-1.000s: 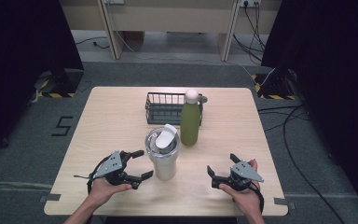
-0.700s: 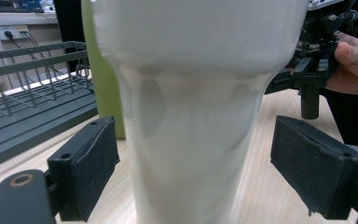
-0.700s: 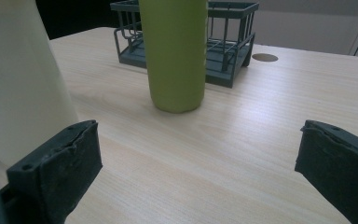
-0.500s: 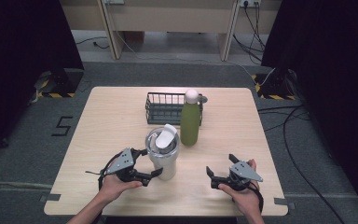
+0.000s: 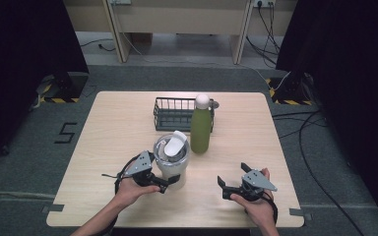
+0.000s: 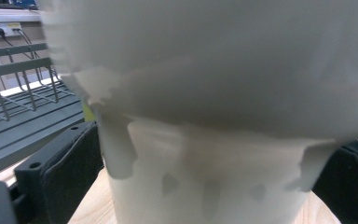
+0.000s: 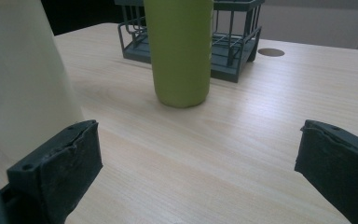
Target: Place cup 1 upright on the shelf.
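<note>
Change: left gripper (image 5: 170, 181) had slid right, up to the tumbler (image 5: 172, 158).
Tumbler: lower centre, between its wide jaws (contact unclear).
Right gripper (image 5: 222, 188): wide, empty.

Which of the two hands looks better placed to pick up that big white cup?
The left. The left gripper already has its jaws on either side of the white cup, low on its body. The right gripper sits open on bare table, apart from the cup, with the green bottle farther off.
</note>
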